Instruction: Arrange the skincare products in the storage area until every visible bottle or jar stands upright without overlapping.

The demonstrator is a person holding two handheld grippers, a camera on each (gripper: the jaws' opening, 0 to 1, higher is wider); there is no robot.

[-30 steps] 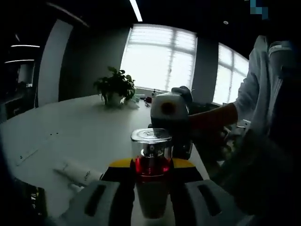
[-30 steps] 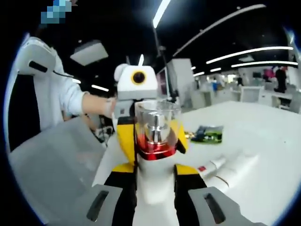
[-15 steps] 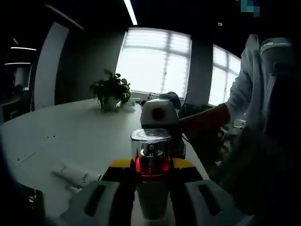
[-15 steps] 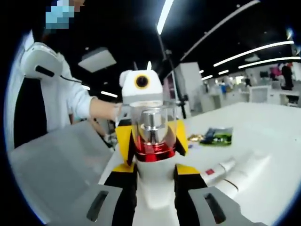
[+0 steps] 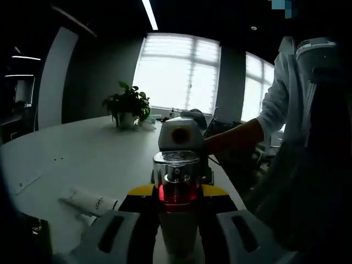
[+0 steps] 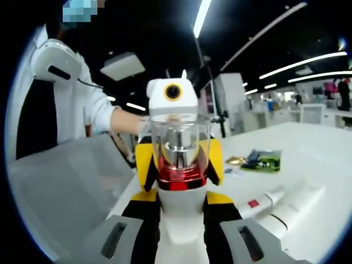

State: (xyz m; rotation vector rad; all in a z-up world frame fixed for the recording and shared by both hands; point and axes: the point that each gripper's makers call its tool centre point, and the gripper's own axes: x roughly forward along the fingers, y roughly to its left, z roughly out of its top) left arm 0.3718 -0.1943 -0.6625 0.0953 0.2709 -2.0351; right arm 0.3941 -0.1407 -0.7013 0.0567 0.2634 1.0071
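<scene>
Both the left hand-held gripper [image 5: 177, 206] and right hand-held gripper [image 6: 181, 206] are clamped on one upright bottle [image 5: 176, 212], its long axis vertical, above the counter [image 5: 99, 159]; tubes [image 6: 286, 203] lie flat to the right.

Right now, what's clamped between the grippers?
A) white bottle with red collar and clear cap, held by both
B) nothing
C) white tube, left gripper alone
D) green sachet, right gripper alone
A: the white bottle with its red collar and clear cap sits between the right gripper jaws, and between the left gripper jaws from the opposite side.
</scene>
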